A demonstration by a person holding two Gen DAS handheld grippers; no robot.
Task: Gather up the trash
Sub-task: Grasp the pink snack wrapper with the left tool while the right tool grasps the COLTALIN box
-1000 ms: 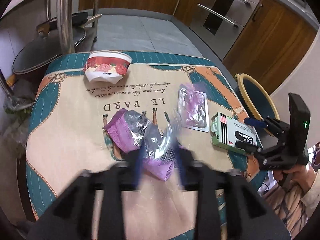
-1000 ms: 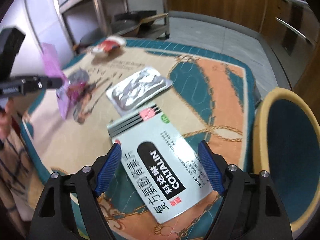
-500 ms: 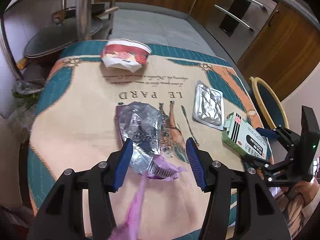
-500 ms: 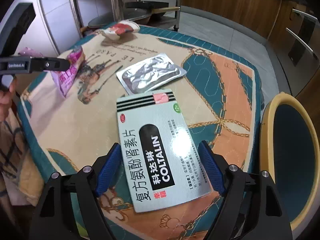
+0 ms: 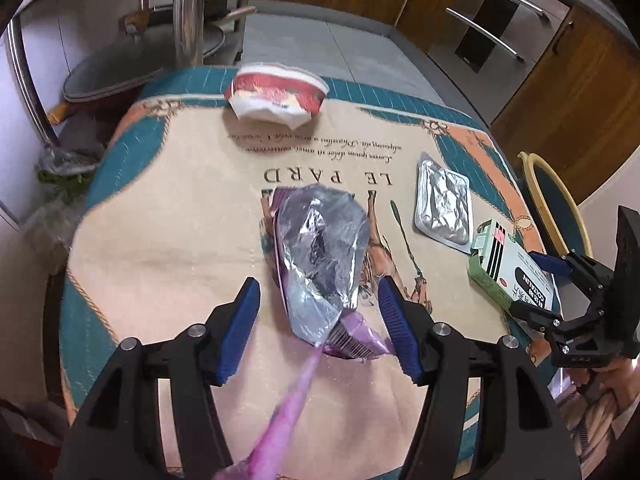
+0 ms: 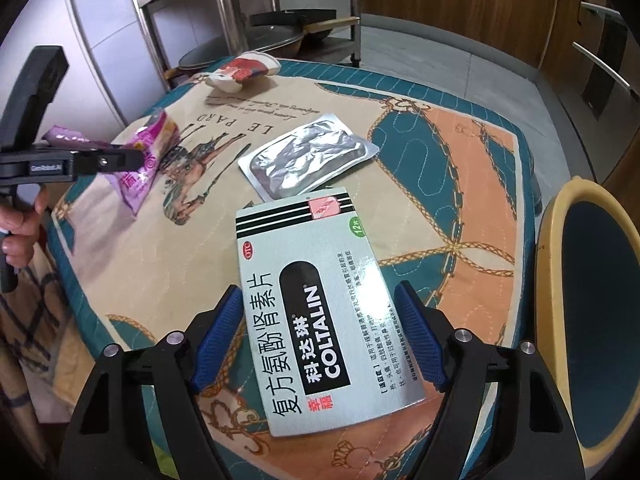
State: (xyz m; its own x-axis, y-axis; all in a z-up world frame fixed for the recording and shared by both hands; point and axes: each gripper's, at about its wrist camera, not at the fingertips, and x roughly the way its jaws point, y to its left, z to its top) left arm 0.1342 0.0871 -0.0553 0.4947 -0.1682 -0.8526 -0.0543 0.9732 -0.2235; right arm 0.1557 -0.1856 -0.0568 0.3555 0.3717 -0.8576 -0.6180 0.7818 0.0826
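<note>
A crumpled purple and silver snack bag (image 5: 320, 248) lies on the table between the open jaws of my left gripper (image 5: 320, 300); it also shows in the right wrist view (image 6: 144, 160). My right gripper (image 6: 320, 312) is open around a green-white medicine box (image 6: 320, 308), which lies flat on the table near the right edge (image 5: 508, 268). A silver blister pack (image 5: 442, 206) (image 6: 308, 158) lies beyond the box. A crushed red and white paper bowl (image 5: 276, 96) (image 6: 240, 70) sits at the far edge.
The table wears a beige, teal and orange cloth (image 5: 168, 216). A yellow-rimmed blue bin (image 6: 592, 312) stands at the right of the table. A metal rack with pans (image 5: 132, 68) stands behind it; wooden cabinets (image 5: 560, 80) line the back.
My left gripper has opened and let go of the snack bag, which now lies on the table between the jaws. My right gripper has stayed open around the medicine box.
</note>
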